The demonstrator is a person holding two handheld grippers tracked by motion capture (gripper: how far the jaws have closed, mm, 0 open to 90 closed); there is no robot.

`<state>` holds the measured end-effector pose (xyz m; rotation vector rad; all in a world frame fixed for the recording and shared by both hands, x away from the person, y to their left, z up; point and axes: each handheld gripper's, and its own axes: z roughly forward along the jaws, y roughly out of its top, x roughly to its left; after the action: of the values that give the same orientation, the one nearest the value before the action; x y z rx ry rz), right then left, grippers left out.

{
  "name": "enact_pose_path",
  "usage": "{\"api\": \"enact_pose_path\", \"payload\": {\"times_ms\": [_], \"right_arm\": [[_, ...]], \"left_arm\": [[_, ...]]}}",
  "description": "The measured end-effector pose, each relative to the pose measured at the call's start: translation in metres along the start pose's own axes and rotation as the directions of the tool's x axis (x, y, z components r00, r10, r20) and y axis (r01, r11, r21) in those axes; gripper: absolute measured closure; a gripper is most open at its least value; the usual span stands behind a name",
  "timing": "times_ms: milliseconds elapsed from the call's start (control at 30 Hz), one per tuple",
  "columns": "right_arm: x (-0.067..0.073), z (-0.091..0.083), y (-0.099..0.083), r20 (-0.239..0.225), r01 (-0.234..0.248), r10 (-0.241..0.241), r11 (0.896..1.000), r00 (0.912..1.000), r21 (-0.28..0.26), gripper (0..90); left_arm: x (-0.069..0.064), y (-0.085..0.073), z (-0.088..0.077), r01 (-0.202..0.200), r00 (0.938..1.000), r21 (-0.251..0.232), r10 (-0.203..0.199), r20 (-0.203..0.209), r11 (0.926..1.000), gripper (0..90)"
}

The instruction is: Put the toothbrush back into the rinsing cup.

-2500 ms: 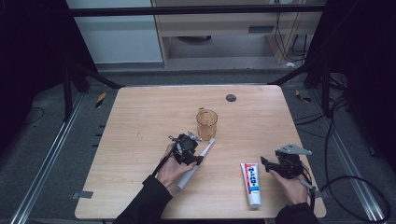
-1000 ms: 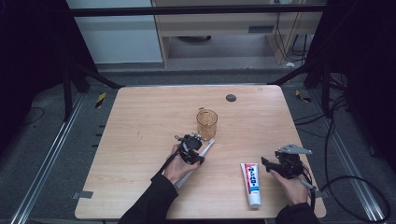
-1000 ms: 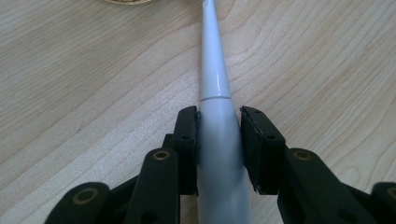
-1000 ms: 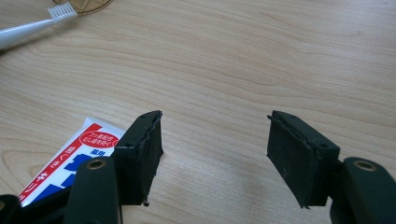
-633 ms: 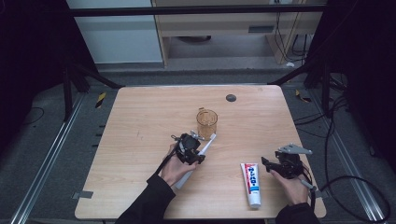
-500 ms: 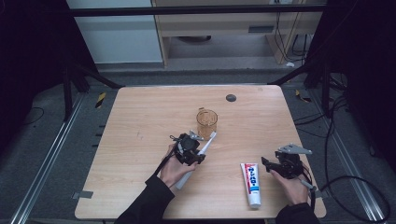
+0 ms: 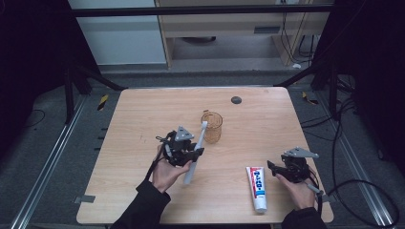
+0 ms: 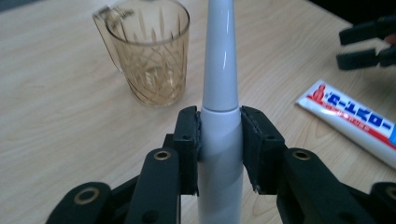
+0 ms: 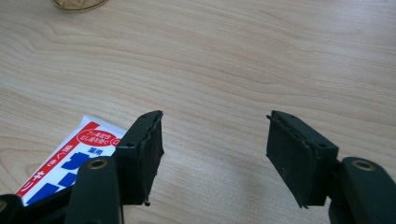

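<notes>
**Toothbrush held at the waist, tip aimed toward the glass**

The left gripper (image 8: 219, 149) is clamped on a white electric toothbrush (image 8: 218, 84), its two black pads pressing the body just below the seam where the thick handle narrows into the slim neck. In the high view the toothbrush (image 7: 195, 152) slants up and away from the person's left hand (image 7: 167, 171), its far end near the rim of the amber cut-glass cup (image 7: 212, 127), which stands upright on the wooden table (image 7: 143, 109). Whether the tip touches the cup cannot be told.

The right gripper (image 9: 215, 154) hangs with its jaws spread wide and nothing between them, low over bare wood just beside the toothpaste tube (image 9: 70, 163). The tube (image 7: 257, 187) lies flat near the table's front edge, to the right of the toothbrush and well apart from the cup.

The toothbrush looks rigid, smooth and glossy, so it would likely slip or swivel under a light pinch; the thicker handle gives the surest purchase. The glass looks fragile and could tip if knocked. The tube is probably soft and would dent when squeezed.
</notes>
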<state>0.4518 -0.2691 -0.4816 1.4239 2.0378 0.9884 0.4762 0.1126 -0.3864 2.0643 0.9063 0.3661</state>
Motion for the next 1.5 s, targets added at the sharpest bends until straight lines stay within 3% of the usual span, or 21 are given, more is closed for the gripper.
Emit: {"api": "enact_pose_path", "payload": {"times_ms": [100, 300, 633, 800, 1067, 1233, 1333, 1500], "right_arm": [[0.000, 0.000, 0.000, 0.003, 0.000, 0.000, 1.000, 1.0000, 0.001, 36.1], [0.000, 0.000, 0.000, 0.009, 0.001, -0.001, 1.000, 1.0000, 0.000, 36.0], [-0.002, 0.000, -0.001, 0.028, -0.001, 0.001, 1.000, 0.9996, -0.005, 34.8], [-0.003, 0.000, -0.002, 0.042, 0.004, -0.003, 1.000, 0.9991, -0.013, 33.2], [-0.004, 0.001, -0.002, 0.058, 0.001, 0.000, 1.000, 0.9983, -0.025, 26.8], [-0.004, 0.001, -0.003, 0.067, -0.005, 0.007, 1.000, 0.9977, -0.027, 24.2], [-0.005, 0.000, -0.003, 0.073, -0.006, 0.008, 0.999, 0.9973, -0.034, 22.7], [-0.007, 0.000, -0.003, 0.084, -0.006, 0.009, 0.999, 0.9964, -0.036, 22.2]], "left_arm": [[0.004, 0.004, -0.013, 0.011, 0.9998, -0.054, -0.012, -0.016, 0.9985, 67.8], [0.016, 0.006, -0.029, 0.036, 0.9981, -0.110, -0.041, -0.047, 0.9932, 67.8], [0.029, 0.007, -0.039, 0.059, 0.9911, -0.188, -0.080, -0.106, 0.9804, 67.7], [0.037, 0.012, -0.043, 0.068, 0.9847, -0.221, -0.101, -0.142, 0.9728, 67.7], [0.050, 0.030, -0.042, 0.089, 0.9754, -0.305, -0.145, -0.166, 0.9481, 67.7], [0.056, 0.043, -0.036, 0.098, 0.9693, -0.345, -0.168, -0.180, 0.9335, 67.7], [0.059, 0.050, -0.032, 0.095, 0.9650, -0.358, -0.174, -0.196, 0.9289, 67.7], [0.067, 0.060, -0.024, 0.105, 0.9571, -0.395, -0.200, -0.209, 0.9129, 67.7]]}}
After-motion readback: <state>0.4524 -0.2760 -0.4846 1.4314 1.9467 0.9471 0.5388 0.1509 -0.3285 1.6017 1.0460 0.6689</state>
